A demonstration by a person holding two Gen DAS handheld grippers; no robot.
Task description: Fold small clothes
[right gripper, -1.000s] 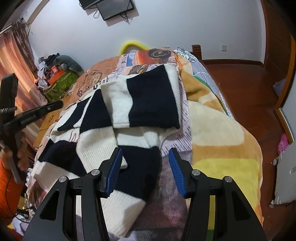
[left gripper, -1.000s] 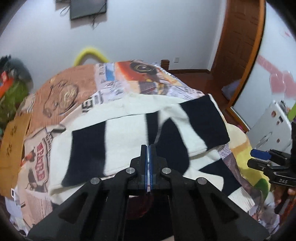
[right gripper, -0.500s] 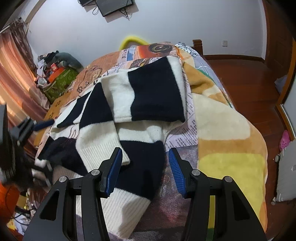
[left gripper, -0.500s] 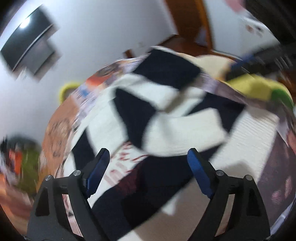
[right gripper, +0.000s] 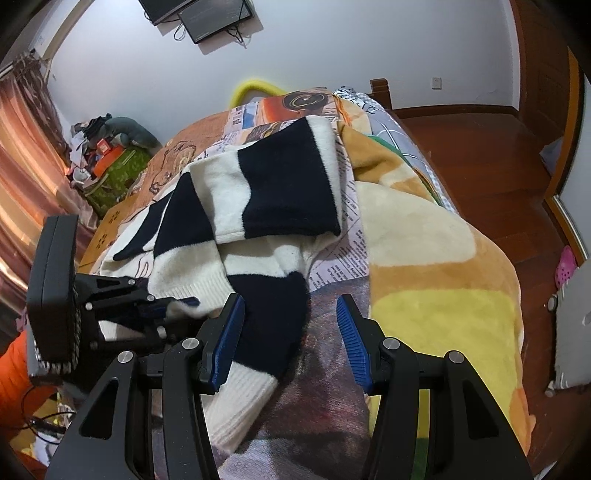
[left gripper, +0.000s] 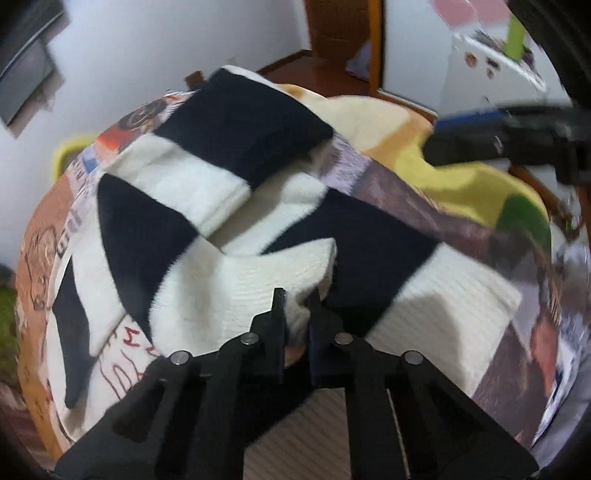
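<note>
A black-and-white striped knit sweater lies partly folded on a bed; it also shows in the right wrist view. My left gripper is shut on a white ribbed cuff of the sweater near its middle; it also shows in the right wrist view, pinching that white edge. My right gripper is open and empty, hovering over a black-and-white sleeve at the sweater's near end. It appears at the right of the left wrist view.
The bed is covered with a patterned blanket in orange, yellow and newsprint. A wooden floor lies to the right. Cluttered boxes and clothes stand at the left by a curtain. Screens hang on the wall.
My left gripper opened, swung over the sweater and has now closed on the white cuff. My right gripper stayed open and hardly moved.
</note>
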